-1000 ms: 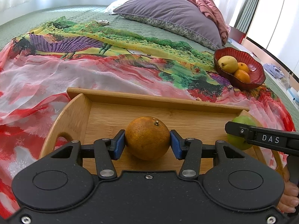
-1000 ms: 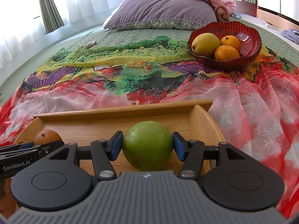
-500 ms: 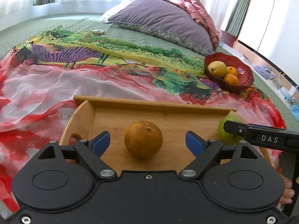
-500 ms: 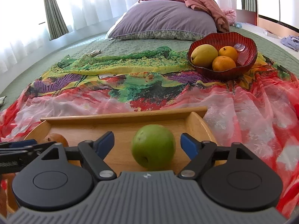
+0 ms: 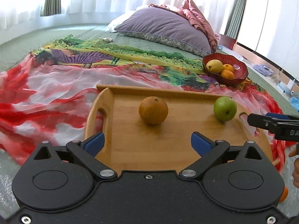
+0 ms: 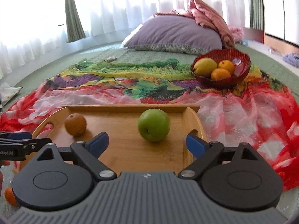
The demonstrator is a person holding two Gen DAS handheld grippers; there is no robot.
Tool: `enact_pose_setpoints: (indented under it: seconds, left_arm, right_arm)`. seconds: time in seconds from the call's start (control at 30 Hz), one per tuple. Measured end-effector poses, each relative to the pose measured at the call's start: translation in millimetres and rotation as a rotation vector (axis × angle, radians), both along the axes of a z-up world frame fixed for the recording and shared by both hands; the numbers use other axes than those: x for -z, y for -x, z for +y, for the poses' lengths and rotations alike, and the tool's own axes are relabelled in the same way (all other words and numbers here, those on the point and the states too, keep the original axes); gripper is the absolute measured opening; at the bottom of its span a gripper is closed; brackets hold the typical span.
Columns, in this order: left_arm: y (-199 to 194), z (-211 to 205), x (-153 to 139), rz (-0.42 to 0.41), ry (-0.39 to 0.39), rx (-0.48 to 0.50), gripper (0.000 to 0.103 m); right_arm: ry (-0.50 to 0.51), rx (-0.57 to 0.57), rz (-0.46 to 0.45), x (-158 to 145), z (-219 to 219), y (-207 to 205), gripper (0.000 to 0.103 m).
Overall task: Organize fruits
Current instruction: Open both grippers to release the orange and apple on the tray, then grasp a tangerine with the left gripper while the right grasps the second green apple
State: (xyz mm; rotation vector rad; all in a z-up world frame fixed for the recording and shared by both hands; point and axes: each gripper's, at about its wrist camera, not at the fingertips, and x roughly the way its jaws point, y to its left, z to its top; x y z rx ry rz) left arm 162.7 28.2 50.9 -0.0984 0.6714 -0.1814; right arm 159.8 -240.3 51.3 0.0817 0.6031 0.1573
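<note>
This is a bedroom in a home. A big bed with a green quilt [image 6: 158, 56] fills most of both views. A purple pillow [image 6: 175, 35] lies at the top middle, with a pink blanket [image 6: 211, 20] bunched on it. White curtains [image 6: 121, 5] hang across the top, letting in lots of light (green drapes [image 6: 72, 16] hang beside them). A bright colorful cloth [image 5: 74, 74] is spread over the bed. On it sit a wooden tray [image 5: 186, 149] and a red bowl [image 6: 241, 65] of fruit.
</note>
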Motion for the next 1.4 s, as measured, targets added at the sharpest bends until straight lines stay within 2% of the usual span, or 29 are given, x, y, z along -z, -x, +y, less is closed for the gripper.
enact_pose_setpoints:
  seconds: [0.17,0.33,0.63,0.8,0.97,1.4]
  left_arm:
    - [30,5,-1,-0.028,0.012,-0.012,0.099]
    - [58,6,-1,-0.057,0.005,-0.010,0.099]
    - [108,10,3,-0.123,-0.026,-0.007,0.103]
    - [126,13,10,-0.128,-0.046,-0.013,0.103]
    - [136,19,18,-0.122,-0.047,-0.025,0.103]
    - [147,25,41,-0.092,-0.086,-0.062,0.103]
  right_arm:
    - [0.009,-0.039,-0.052,-4,2,34,0.101]
    - [0.060,-0.069,-0.098,-4,8,66,0.102]
    - [0.112,-0.118,-0.143,3,20,112,0.103]
    - [0.124,-0.150,-0.151,13,27,131,0.103]
    - [0.173,-0.174,-0.160,25,38,147,0.103]
    - [0.200,-0.203,-0.133,49,49,164,0.103]
